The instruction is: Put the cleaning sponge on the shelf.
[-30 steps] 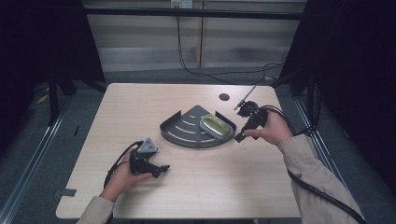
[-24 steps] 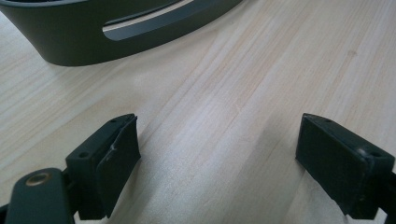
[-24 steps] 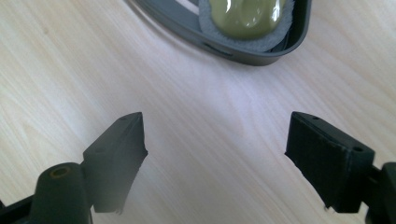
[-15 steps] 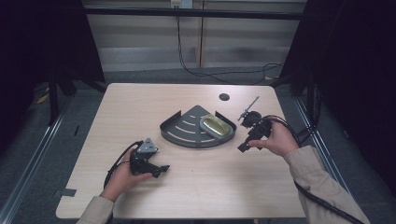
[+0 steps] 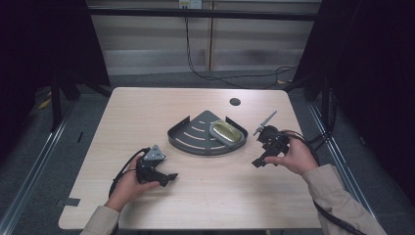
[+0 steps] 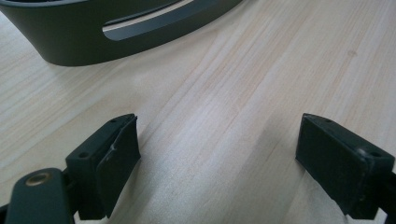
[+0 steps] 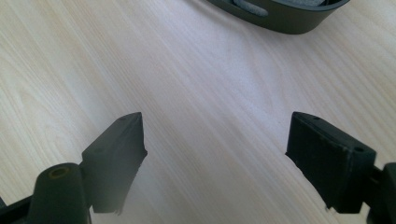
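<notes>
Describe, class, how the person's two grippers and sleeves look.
Both the left gripper and the right gripper are black, each with two blocky jaws and a trailing black cable. The left carries a grey three-cornered plate. Both sleeves are beige.

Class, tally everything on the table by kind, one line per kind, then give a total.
Dark grey corner trays: 1
Gold oval objects lying in the tray: 1
Hand-held claws, left claw and right claw: 2
Total: 4
</notes>
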### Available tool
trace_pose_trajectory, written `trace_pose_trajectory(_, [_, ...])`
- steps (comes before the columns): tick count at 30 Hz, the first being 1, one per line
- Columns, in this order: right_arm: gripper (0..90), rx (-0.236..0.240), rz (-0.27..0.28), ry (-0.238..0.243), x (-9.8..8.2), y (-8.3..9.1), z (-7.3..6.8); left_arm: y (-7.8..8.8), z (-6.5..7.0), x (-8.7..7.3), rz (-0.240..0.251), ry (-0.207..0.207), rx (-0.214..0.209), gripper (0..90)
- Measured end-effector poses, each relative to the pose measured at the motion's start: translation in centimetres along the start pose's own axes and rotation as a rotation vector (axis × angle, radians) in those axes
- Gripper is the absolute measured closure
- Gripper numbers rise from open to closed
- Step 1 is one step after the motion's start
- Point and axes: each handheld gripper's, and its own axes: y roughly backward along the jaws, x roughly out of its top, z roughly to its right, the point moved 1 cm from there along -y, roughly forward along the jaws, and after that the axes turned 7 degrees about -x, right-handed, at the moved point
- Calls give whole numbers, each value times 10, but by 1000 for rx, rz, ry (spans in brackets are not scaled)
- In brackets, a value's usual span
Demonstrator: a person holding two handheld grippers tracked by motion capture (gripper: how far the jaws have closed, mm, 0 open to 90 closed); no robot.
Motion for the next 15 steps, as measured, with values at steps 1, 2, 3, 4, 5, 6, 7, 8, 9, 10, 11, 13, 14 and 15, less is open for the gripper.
trace_pose_trajectory(1, [188, 6, 5, -2, -2, 0, -1, 0, 0, 0, 0, 0, 0, 129])
trace_pose_trajectory(2, [188, 9, 9, -11, -4, -1, -2, 0, 0, 0, 0, 0, 1, 129])
trace_pose_trajectory(3, [188, 14, 11, -12, -5, -1, -2, 0, 0, 0, 0, 0, 0, 129])
trace_pose_trajectory(4, [188, 14, 15, -11, -7, -1, -2, 0, 0, 0, 0, 0, 0, 129])
trace_pose_trajectory(5, [188, 11, 15, -15, -9, -2, -3, 0, 0, 0, 0, 0, 0, 129])
trace_pose_trajectory(6, [188, 14, 16, -15, -11, -2, -3, 0, 0, 0, 0, 0, 0, 129])
trace_pose_trajectory(7, [188, 11, 17, -10, -13, -3, -4, 0, 0, 0, 0, 0, 0, 128])
trace_pose_trajectory(8, [188, 8, 15, -9, -15, -4, -5, 0, 0, 0, 0, 0, 0, 129])
trace_pose_trajectory(9, [188, 7, 19, -4, -17, -5, -6, 0, 0, 0, -1, -1, 1, 128])
trace_pose_trajectory(10, [188, 15, 23, -6, -19, -5, -7, 0, 0, 0, -1, 0, 0, 128])
trace_pose_trajectory(11, [188, 16, 23, -9, -20, -6, -8, 0, 0, 0, 0, 0, 0, 129])
trace_pose_trajectory(13, [188, 22, 41, -4, -25, -7, -9, 0, 0, 0, -1, -1, 1, 129])
trace_pose_trajectory(14, [188, 21, 42, -12, -28, -7, -10, 0, 0, 0, 0, 0, 0, 128])
trace_pose_trajectory(15, [188, 17, 48, -9, -31, -8, -10, 0, 0, 0, 0, 0, 0, 129])
